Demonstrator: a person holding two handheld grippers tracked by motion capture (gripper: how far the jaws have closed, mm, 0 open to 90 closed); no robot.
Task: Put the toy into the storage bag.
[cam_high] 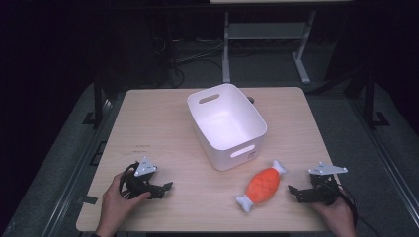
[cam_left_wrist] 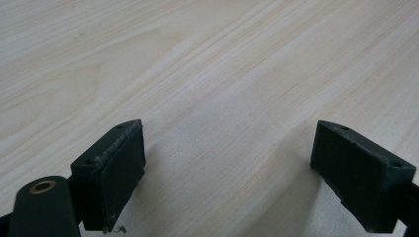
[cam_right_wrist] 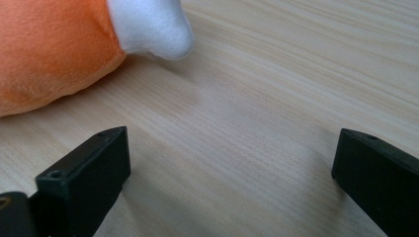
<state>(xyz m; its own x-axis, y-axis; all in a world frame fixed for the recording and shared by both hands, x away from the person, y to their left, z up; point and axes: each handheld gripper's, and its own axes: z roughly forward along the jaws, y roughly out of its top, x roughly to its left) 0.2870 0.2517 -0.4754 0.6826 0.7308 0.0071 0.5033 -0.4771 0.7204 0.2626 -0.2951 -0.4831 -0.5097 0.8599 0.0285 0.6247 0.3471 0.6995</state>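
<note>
The left claw (cam_high: 165, 188) was held low over the near left part of the surface (cam_high: 163, 128), its jaws spread wide with bare wood grain between them, nothing gripped. In the left gripper view the two black jaws were seen well apart above the pale surface (cam_left_wrist: 222, 74). The left hand (cam_high: 116, 200) was wrapped around the body of that claw from behind, the forearm entering from the near edge.

The right claw (cam_high: 292, 191) was likewise released, jaws apart and empty, held low at the near right of the surface and pointed toward the left claw. The right hand (cam_high: 336, 210) was closed around its rear. Just ahead of its jaws lay an orange plush toy (cam_high: 262, 185) with white ends, resting on the surface at a slant; in the right gripper view its orange body and one white end (cam_right_wrist: 148, 27) were seen beyond the left-hand jaw, apart from it.

Farther off, beyond the toy, a white bin (cam_high: 252, 133) with handle slots stood upright and open.
</note>
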